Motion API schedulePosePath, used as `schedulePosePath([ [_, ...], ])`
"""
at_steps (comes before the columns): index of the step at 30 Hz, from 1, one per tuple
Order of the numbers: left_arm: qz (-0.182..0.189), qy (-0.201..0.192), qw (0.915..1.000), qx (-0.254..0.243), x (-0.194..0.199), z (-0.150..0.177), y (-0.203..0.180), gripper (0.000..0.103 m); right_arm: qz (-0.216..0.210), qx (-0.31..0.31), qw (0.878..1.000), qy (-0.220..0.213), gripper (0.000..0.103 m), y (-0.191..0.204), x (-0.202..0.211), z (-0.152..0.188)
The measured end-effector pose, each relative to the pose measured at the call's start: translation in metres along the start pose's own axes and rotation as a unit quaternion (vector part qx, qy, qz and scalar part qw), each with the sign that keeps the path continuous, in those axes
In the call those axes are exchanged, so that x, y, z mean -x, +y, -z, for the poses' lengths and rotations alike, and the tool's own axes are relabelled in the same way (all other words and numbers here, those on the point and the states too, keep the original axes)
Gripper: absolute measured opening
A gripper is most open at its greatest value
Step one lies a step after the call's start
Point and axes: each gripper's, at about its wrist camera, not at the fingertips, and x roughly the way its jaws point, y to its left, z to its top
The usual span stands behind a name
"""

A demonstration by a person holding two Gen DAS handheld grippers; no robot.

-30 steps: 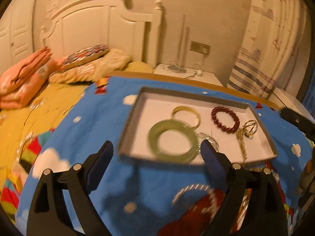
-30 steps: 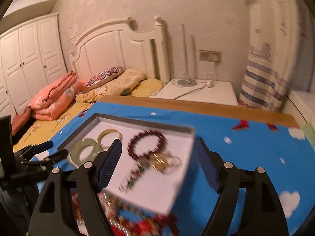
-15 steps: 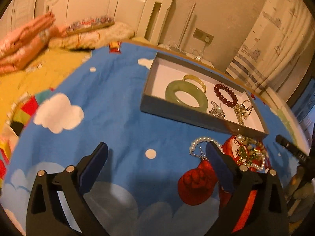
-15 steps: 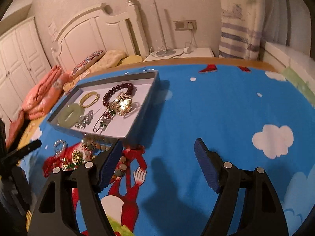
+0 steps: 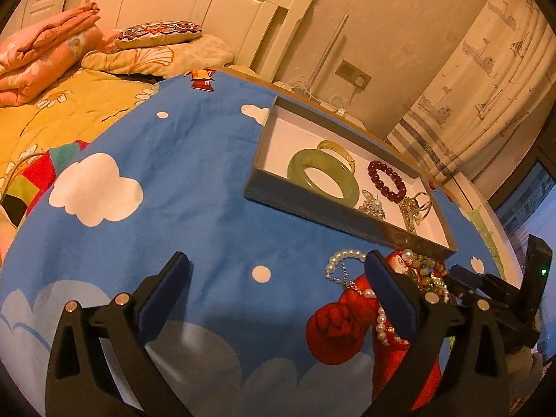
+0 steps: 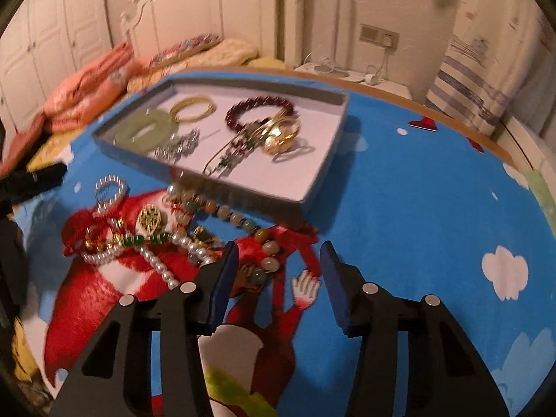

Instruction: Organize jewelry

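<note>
A grey tray (image 5: pixel 264 149) (image 6: pixel 326 170) with a white floor holds a green bangle (image 5: pixel 323 177) (image 6: pixel 144 128), a yellow bangle (image 6: pixel 193 108), a dark red bead bracelet (image 5: pixel 385 180) (image 6: pixel 259 113) and gold pieces (image 6: pixel 281 135). In front of it a loose pile lies on the blue cloth: a pearl strand (image 5: pixel 347 260) (image 6: pixel 163 260) and a green-brown bead strand (image 6: pixel 243 222). My left gripper (image 5: pixel 278 278) is open and empty above the cloth, left of the pile. My right gripper (image 6: pixel 278 264) is open and empty, with the bead strand's end between its fingers.
The blue cartoon cloth (image 5: pixel 173 173) covers a table with a wooden edge (image 6: pixel 451 111). A bed with pillows (image 5: pixel 156 45) and folded pink blankets (image 5: pixel 41 55) lies behind left. A striped curtain (image 5: pixel 469 97) hangs at the right. The other gripper (image 5: pixel 504 295) shows at the right edge.
Both grippers have dropped lower and come closer to the jewelry pile. The right gripper's fingers have narrowed and now stand over the bead strand's end.
</note>
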Motion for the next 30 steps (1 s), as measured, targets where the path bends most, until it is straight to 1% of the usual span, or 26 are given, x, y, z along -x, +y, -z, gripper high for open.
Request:
schedulePosePath([
  [1, 0.001, 0.000, 1.0000, 0.000, 0.000, 0.000, 0.000, 0.100, 0.003, 0.006, 1.000, 0.002, 0.045, 0.003, -0.001, -0.001],
  [4, 0.002, 0.001, 1.0000, 0.001, 0.000, 0.000, 0.000, 0.100, -0.003, 0.007, 1.000, 0.002, 0.034, 0.005, 0.000, -0.001],
  [6, 0.001, 0.002, 1.0000, 0.001, -0.001, 0.000, 0.000, 0.100, -0.014, 0.006, 1.000, 0.003, 0.020, 0.007, 0.002, 0.001],
  [8, 0.000, 0.001, 1.0000, 0.001, -0.001, 0.000, 0.000, 0.100, -0.007, 0.017, 1.000, 0.004, 0.011, 0.013, 0.006, 0.005],
  [11, 0.001, -0.002, 1.0000, -0.001, 0.001, 0.001, -0.001, 0.100, 0.008, 0.018, 1.000, 0.003, 0.011, 0.013, 0.015, 0.014],
  [14, -0.001, -0.001, 1.0000, -0.004, 0.001, 0.002, -0.003, 0.100, 0.022, 0.001, 1.000, 0.000, 0.011, 0.000, 0.025, 0.026],
  [18, -0.002, 0.002, 1.0000, -0.009, 0.000, 0.002, -0.005, 0.100, 0.045, -0.035, 0.998, 0.001, 0.011, -0.030, 0.034, 0.041],
  [23, -0.001, 0.006, 0.9996, -0.026, 0.000, 0.003, -0.011, 0.100, 0.073, -0.088, 0.993, 0.006, 0.011, -0.074, 0.041, 0.054],
  [24, -0.002, 0.007, 0.9996, -0.029, -0.001, 0.003, -0.012, 0.100, 0.072, -0.096, 0.993, 0.007, 0.011, -0.081, 0.041, 0.056],
  [26, -0.003, 0.007, 0.9993, -0.036, -0.001, 0.004, -0.014, 0.100, 0.055, -0.108, 0.993, 0.001, 0.011, -0.090, 0.045, 0.059],
  [30, -0.010, 0.008, 0.9989, -0.044, -0.002, 0.003, -0.018, 0.100, 0.039, -0.076, 0.996, -0.011, 0.011, -0.075, 0.047, 0.056],
])
